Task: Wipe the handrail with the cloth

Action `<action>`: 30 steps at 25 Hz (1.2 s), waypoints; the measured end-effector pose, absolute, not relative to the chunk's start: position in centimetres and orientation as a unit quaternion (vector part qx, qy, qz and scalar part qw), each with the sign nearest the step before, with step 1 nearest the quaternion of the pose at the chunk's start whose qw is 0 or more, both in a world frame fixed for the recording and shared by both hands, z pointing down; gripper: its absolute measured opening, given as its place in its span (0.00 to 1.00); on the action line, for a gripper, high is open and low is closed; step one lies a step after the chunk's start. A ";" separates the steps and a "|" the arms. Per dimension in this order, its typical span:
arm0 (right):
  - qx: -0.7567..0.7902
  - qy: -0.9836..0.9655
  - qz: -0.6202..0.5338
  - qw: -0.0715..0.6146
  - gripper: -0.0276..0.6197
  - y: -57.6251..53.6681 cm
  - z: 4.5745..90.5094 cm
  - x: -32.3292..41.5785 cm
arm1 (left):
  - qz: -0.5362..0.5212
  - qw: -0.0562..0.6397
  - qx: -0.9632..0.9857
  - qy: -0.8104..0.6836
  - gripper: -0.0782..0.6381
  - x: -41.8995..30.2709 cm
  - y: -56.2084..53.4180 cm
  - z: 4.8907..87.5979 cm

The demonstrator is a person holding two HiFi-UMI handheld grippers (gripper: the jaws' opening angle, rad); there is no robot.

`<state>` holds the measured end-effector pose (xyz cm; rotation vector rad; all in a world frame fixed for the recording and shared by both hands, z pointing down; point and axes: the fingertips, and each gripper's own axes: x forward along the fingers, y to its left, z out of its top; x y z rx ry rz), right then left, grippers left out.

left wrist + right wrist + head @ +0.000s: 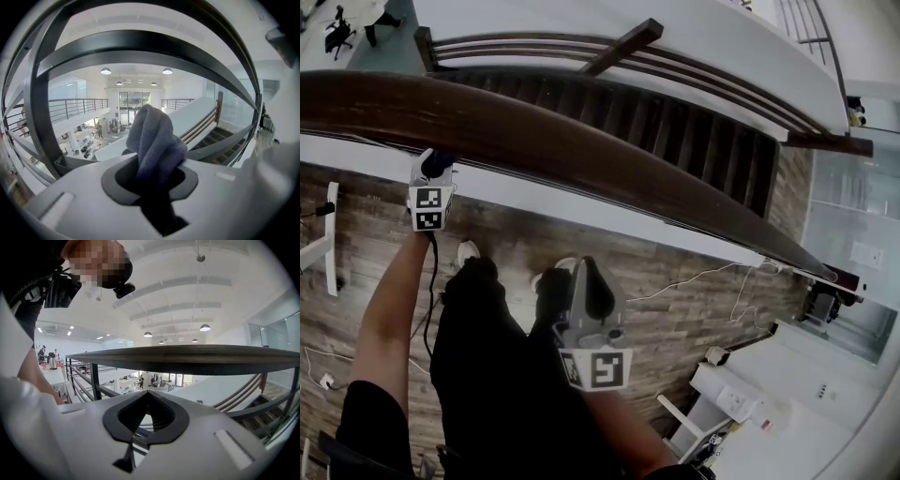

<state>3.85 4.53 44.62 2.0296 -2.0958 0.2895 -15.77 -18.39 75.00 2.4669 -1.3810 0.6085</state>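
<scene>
By the handrail (581, 150), the left gripper (436, 164) clenches a grey cloth (154, 140) in its jaws, the right gripper (147, 397) closed and empty.

The handrail (581, 150) is dark brown wood with a faint sheen and a lighter brown streak along its top. The cloth (154, 145) is a plain slate grey-blue, with no print. The left gripper (150, 173) has a pale grey body, black jaw pads and black-and-white square markers; the right gripper (146, 401) is coloured the same. The floor (694, 309) is brown-grey wood plank with streaky grain. The staircase (675, 141) has dark brown treads between white walls. The railing bars (35, 93) are black. The person's trousers (497, 375) are black, the shoes (467, 251) white. A white cable (694, 278) crosses the floor.
</scene>
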 end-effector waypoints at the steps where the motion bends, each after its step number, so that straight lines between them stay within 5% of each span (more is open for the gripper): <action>1: 0.691 -0.709 0.098 0.105 0.05 4.6 44.6 4.1 | 0.208 0.124 0.848 -0.471 0.22 -15.2 -18.2 75.0; 30: 0.709 -0.687 0.125 0.095 0.05 4.9 44.4 9.0 | 0.212 0.132 0.858 -0.448 0.22 -7.2 -14.4 74.8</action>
